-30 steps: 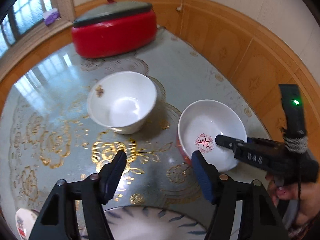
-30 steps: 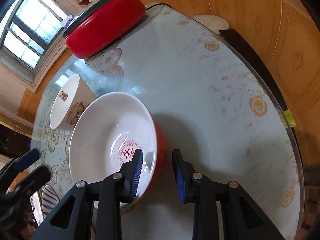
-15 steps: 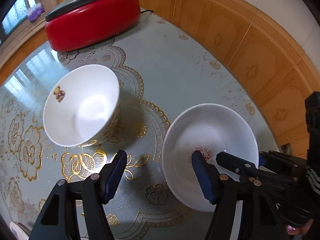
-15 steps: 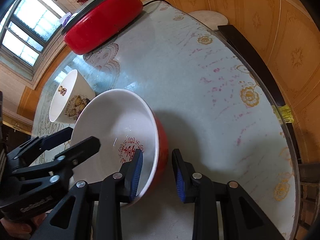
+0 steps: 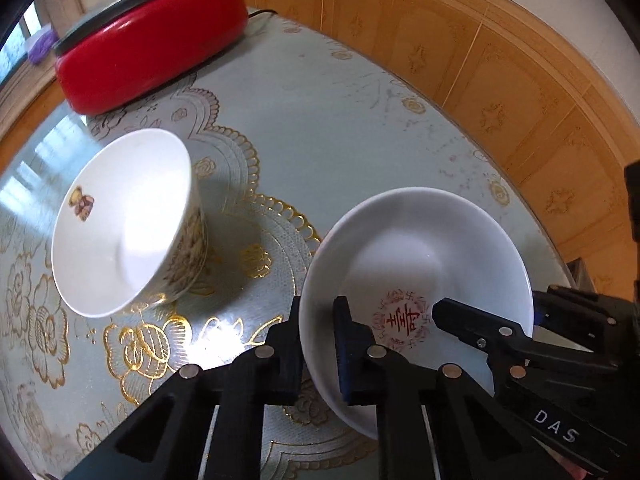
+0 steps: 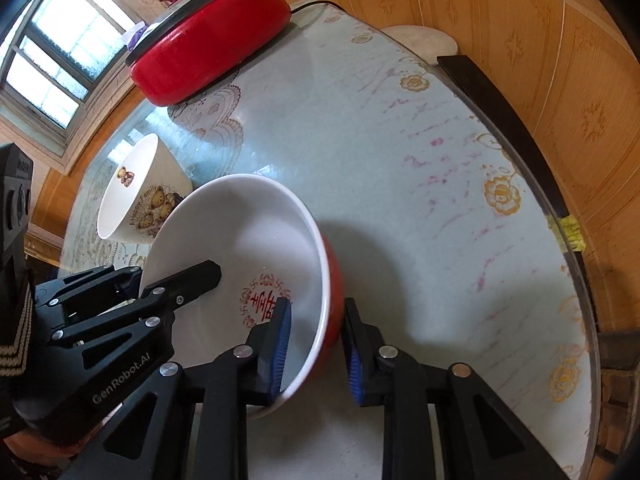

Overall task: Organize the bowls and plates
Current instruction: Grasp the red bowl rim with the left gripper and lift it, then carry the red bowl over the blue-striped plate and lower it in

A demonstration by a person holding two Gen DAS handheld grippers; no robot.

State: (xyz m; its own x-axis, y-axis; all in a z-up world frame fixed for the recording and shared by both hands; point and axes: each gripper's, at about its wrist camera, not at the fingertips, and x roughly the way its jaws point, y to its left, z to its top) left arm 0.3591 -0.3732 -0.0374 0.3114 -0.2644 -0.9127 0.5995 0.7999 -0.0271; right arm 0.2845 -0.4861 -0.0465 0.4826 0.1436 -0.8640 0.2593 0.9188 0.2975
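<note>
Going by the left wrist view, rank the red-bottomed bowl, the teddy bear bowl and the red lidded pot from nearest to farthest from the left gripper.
1. Red-bottomed bowl: its rim is between the left gripper fingers.
2. Teddy bear bowl: beyond, to the left.
3. Red lidded pot: at the table's far edge, upper left.

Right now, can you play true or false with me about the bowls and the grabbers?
1. Both grippers pinch the same red bowl. True: the left gripper and the right gripper each straddle its rim; the right's jaws are closing.
2. The teddy bowl sits inside the red bowl. False: it stands beside it.
3. The red pot has its lid on. True.
4. The red bowl is full of soup. False: it is empty, with a red emblem at the bottom.
</note>
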